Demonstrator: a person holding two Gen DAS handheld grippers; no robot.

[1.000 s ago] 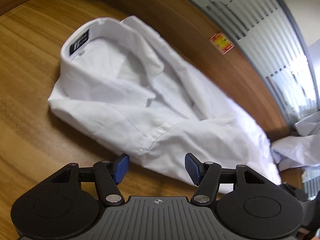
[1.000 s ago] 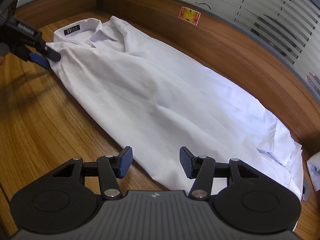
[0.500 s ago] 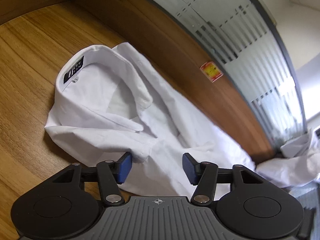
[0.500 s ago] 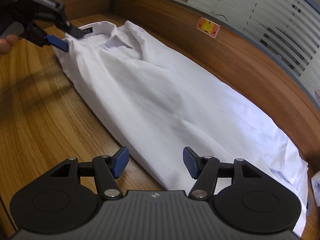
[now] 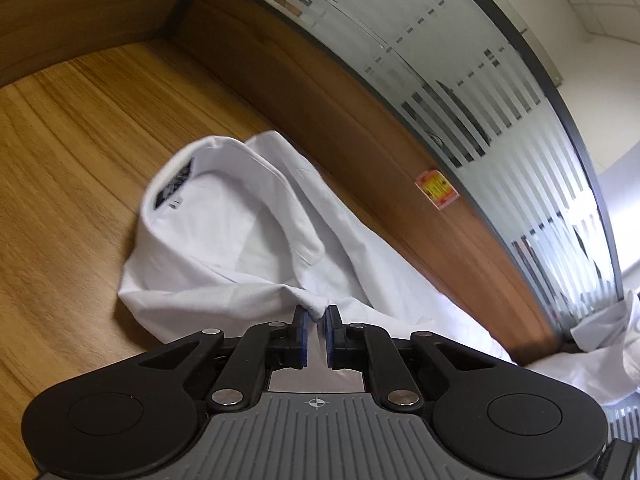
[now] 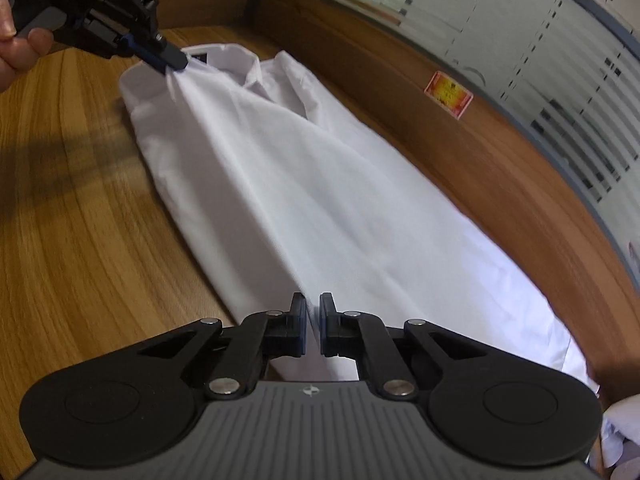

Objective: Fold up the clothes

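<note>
Wooden table [image 6: 72, 216] bordered on its far side by a raised wooden ledge [image 6: 460, 148], above which stands a frosted, striped glass partition [image 6: 540, 60]; a red-and-yellow sticker [image 6: 448, 90] is fixed to the ledge. A white shirt [image 6: 304, 200] lies lengthwise on the table along the ledge, its collar [image 5: 224, 184] towards the table's far left corner and its hem towards the right. More white fabric [image 5: 600, 332] is heaped beyond the shirt's hem end.

Left gripper [image 5: 316, 316]: held low over the table at the collar end, fingers clenched on a pinch of shirt cloth at the shoulder; in the right wrist view a hand [image 6: 16, 40] grips its handle. Right gripper [image 6: 313, 306]: held low at the shirt's near edge, closer to the hem, fingers closed on the fabric edge.

One second earlier both grippers stood spread wide just short of the shirt; both have since closed on it, and the shoulder cloth now rises off the table in a tented fold.
</note>
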